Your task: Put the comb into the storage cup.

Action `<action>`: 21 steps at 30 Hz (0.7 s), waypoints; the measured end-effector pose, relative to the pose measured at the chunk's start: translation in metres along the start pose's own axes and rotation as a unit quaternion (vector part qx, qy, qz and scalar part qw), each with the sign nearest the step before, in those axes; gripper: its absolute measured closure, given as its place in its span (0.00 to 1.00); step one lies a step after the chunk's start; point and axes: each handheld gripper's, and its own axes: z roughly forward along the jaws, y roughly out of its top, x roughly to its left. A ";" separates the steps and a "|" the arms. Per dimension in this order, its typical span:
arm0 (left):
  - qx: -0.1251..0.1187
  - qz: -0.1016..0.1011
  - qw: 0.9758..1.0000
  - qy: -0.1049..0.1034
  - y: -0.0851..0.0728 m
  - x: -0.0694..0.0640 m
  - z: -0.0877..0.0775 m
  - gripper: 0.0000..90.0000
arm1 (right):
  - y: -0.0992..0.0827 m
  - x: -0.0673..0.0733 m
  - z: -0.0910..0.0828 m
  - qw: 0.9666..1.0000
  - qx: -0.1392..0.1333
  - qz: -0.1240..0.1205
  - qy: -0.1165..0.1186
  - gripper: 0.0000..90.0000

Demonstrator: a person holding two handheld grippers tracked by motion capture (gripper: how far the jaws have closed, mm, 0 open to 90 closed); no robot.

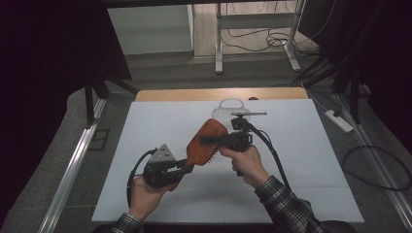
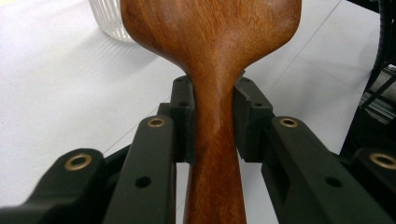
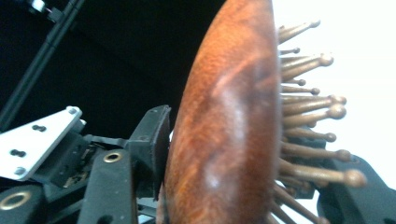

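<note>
Hairbrush: a reddish-brown wooden hairbrush (image 1: 204,142) is held off the white table top (image 1: 301,184) between the two grippers, its smooth back turned up and toward the person, tilted with the head higher than the handle.
Handle: the narrow neck runs straight down between the left gripper's jaws, seen close in the left gripper view (image 2: 215,140).
Left gripper: the left gripper (image 1: 187,167) is clenched on the handle; both black pads press its sides just below where the head widens.
Head: the broad oval head reaches up and away from the left gripper, toward the right one.
Bristles: wooden pins with rounded tips (image 3: 308,112) stick out on the side turned away from the left gripper's grey plate.
Right gripper: the right gripper (image 1: 206,141) has closed across the head; one pad lies against the smooth back, the other jaw sits among the pins.
Basket: a clear ribbed basket (image 1: 228,110) stands on the table just beyond the brush head.
Hands: a hand in a plaid sleeve (image 1: 284,201) carries the right gripper.
</note>
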 end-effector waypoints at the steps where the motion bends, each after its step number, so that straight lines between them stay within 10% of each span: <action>1: 0.001 0.000 1.000 0.000 0.000 0.000 0.001 0.80 | 0.000 -0.001 0.000 1.000 0.001 0.005 0.003 0.50; 10: 0.020 -0.001 1.000 -0.012 -0.002 0.005 0.008 0.76 | -0.001 0.000 0.002 1.000 0.013 0.012 0.011 0.60; 21: 0.022 -0.004 1.000 0.006 -0.003 0.009 0.010 0.44 | 0.003 0.001 -0.006 1.000 -0.004 -0.005 -0.004 0.61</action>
